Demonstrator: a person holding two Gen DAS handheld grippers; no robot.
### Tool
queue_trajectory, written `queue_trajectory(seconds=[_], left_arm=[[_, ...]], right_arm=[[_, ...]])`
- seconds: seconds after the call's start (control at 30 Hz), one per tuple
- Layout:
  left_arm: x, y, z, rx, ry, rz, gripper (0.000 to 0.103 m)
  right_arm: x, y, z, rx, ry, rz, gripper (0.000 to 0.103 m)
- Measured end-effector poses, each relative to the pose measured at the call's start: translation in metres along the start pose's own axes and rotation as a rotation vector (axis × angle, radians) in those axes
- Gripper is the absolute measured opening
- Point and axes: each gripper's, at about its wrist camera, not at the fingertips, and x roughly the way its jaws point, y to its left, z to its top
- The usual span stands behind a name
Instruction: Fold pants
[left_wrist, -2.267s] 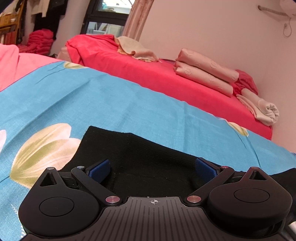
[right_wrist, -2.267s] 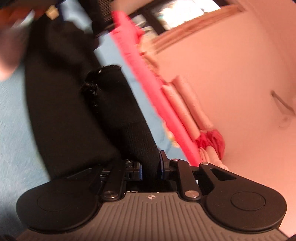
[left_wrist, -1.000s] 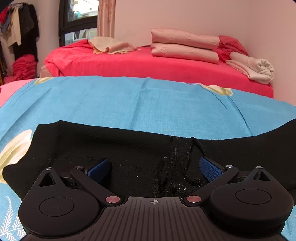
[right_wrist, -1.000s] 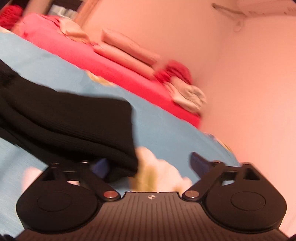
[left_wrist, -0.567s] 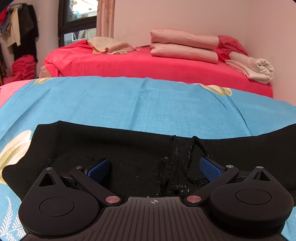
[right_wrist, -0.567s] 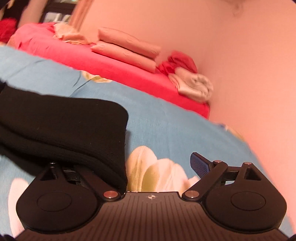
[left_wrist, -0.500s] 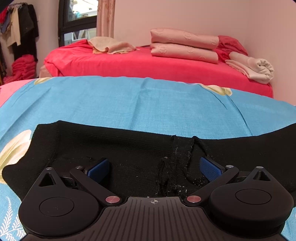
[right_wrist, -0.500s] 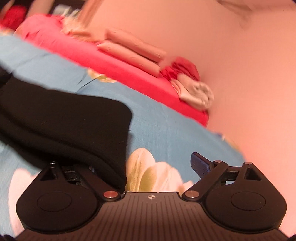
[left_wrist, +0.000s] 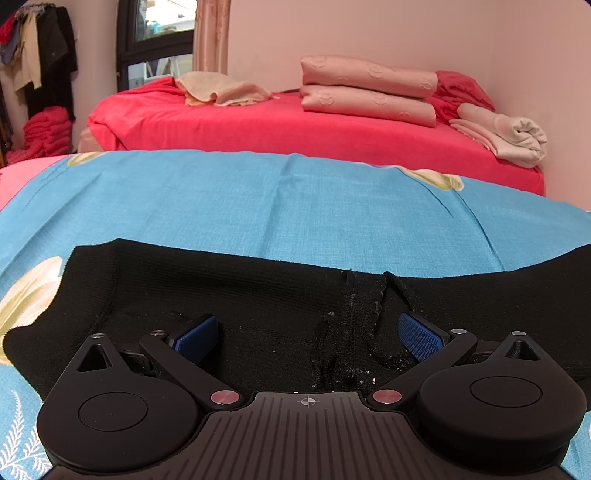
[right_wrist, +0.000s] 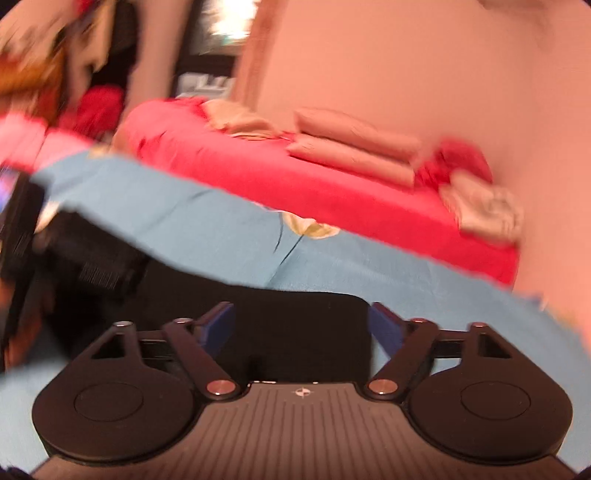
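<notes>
Black knit pants (left_wrist: 258, 295) lie stretched left to right on a blue flowered sheet (left_wrist: 295, 206). My left gripper (left_wrist: 308, 338) hovers open over their middle, where a rough seam with loose threads (left_wrist: 354, 325) runs between the blue pads (left_wrist: 421, 338). The right wrist view is blurred. In it, the squared end of the pants (right_wrist: 303, 325) lies under my right gripper (right_wrist: 301, 326), between its blue pads (right_wrist: 218, 326). Those jaws are closing, and the pads stand apart from the cloth.
Behind the blue sheet is a red bed (left_wrist: 295, 125) with folded pink blankets (left_wrist: 369, 92), a beige towel (left_wrist: 221, 88) and a rolled cream blanket (left_wrist: 509, 136). A pink wall closes the right side. Clothes hang at far left (left_wrist: 37, 55).
The right gripper let go of the pant leg, then rose and swung. The leg end, earlier at its left finger, now lies centred between the fingers. The left view is unchanged over the last second.
</notes>
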Motion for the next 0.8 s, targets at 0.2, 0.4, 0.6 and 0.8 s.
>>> queue_trajectory(seconds=[0.2, 0.4, 0.6, 0.8], left_arm=[[0.000, 0.001, 0.000, -0.004, 0.001, -0.006, 0.103], [0.003, 0.000, 0.000, -0.007, 0.004, -0.008, 0.103], [0.002, 0.001, 0.001, -0.015, 0.007, -0.019, 0.103], [-0.024, 0.024, 0.010, -0.093, -0.055, -0.044, 0.103]], right_arm=[[0.069, -0.014, -0.026, 0.080, 0.172, -0.064, 0.092], [0.056, -0.019, -0.014, 0.131, 0.088, -0.113, 0.093], [0.065, -0.009, -0.029, 0.055, 0.135, -0.102, 0.098], [0.049, 0.005, -0.038, -0.102, 0.152, -0.112, 0.102]])
